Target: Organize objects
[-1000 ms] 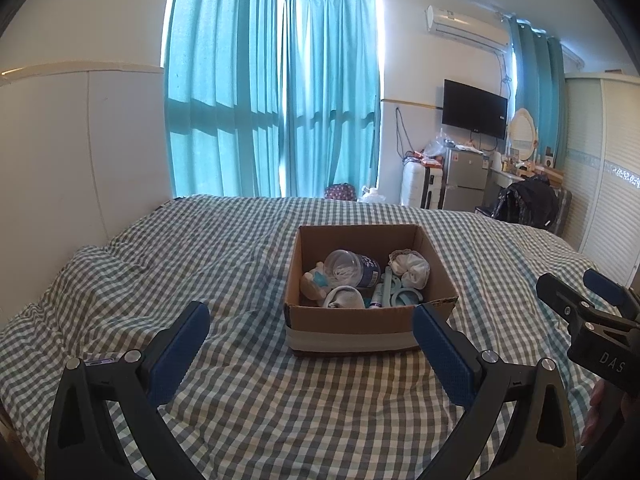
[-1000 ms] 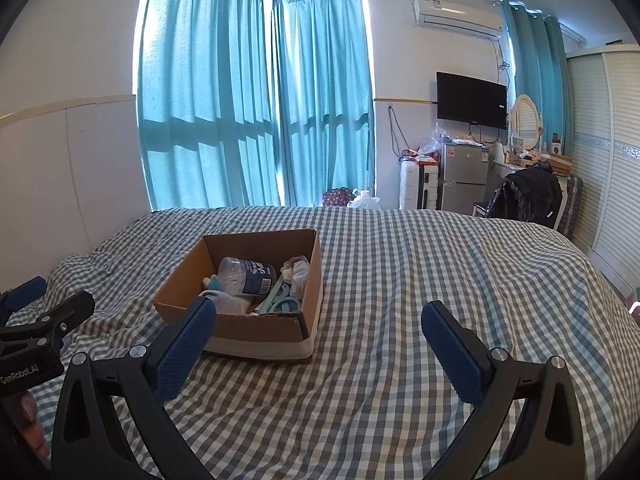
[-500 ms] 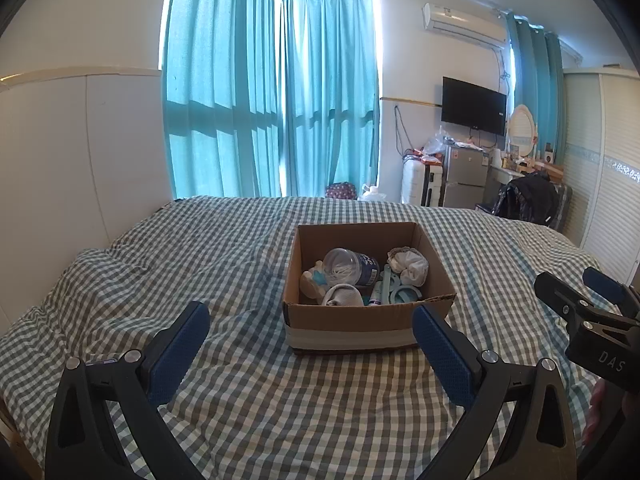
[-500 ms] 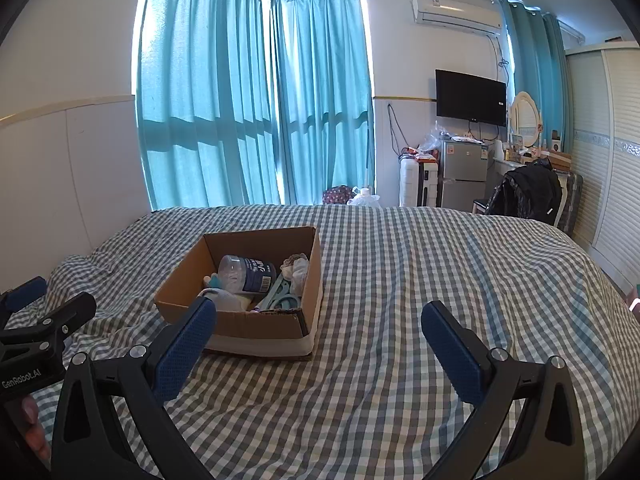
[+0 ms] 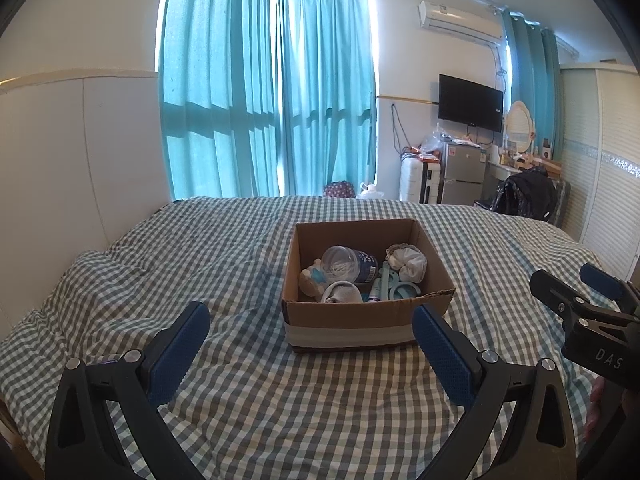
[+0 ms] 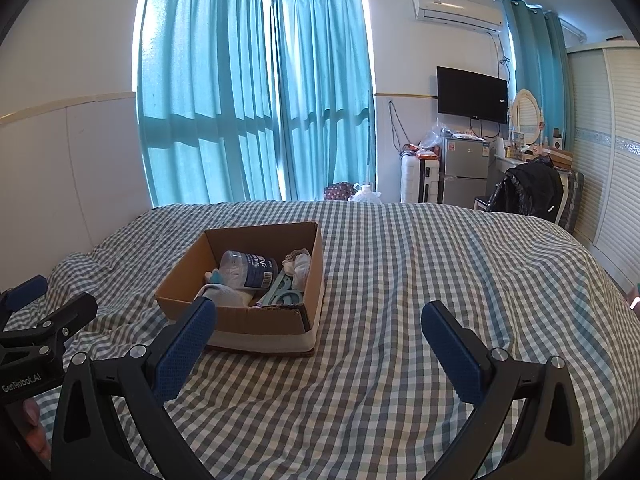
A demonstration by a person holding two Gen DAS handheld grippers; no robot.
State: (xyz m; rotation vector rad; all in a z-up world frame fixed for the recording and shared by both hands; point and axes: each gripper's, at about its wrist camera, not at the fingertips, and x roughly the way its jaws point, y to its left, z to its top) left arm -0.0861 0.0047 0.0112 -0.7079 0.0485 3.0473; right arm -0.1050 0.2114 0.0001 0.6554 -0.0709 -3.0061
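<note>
- The bed (image 5: pixel 248 400) carries a green-and-white checked cover, wrinkled toward its left side.
- A cardboard box (image 5: pixel 352 320) stands open on the bed, with a pale band of tape along its lower front wall.
- Inside the box: a clear plastic bottle (image 5: pixel 348 266) with a dark blue label lies on its side; a crumpled white cloth (image 5: pixel 408 260) sits in the far right corner; teal plastic clips (image 5: pixel 396 284) lie just beside the bottle; a small soft toy (image 5: pixel 310 280) rests against the left wall.
- Room: teal curtains (image 5: pixel 272 100) cover the window beyond the bed; a wall-mounted television (image 5: pixel 470 102) and an air conditioner (image 5: pixel 460 20) are on the far wall; a small grey refrigerator (image 5: pixel 464 172) and a white suitcase (image 5: pixel 412 178) stand below them; a dark jacket (image 5: pixel 524 196) hangs over a chair; a white slatted wardrobe (image 5: pixel 600 152) occupies the right wall.
- The left gripper (image 5: pixel 312 348) is held above the bed, pointed at the front wall of the box; its blue-padded fingers (image 5: pixel 180 348) are spread wide and hold nothing.
- The right gripper (image 6: pixel 320 344) is held above the bed to the right of the box, which appears left of its centre line; its fingers (image 6: pixel 452 348) are spread wide and hold nothing.
- Each gripper appears at the edge of the other's view.
</note>
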